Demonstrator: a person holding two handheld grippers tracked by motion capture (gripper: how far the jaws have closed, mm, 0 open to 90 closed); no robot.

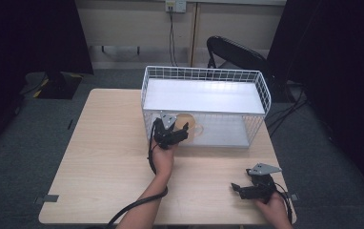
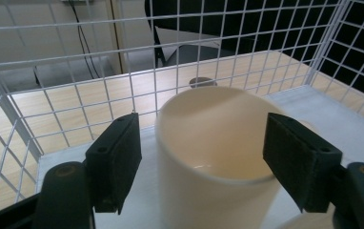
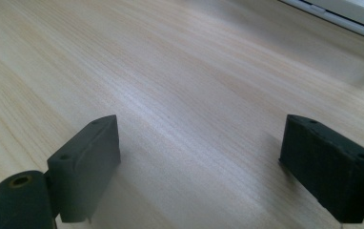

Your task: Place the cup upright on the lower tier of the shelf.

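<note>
My left hand-held gripper [image 2: 201,157] spread wide around cream mug [image 2: 213,143] inside white wire basket [image 1: 261,88], pads not touching. Right hand-held gripper [image 3: 213,167] spread, empty, low over desk [image 3: 170,71].

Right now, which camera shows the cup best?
The left gripper view: the cup sits big and close between the left gripper's open jaws, inside the wire rack. The high view shows it small, partly hidden behind that gripper. The right gripper view looks at bare table.

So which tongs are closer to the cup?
Left. The left tongs sit open around the cup in the wire basket; the right tongs rest far off near the table's edge.
</note>
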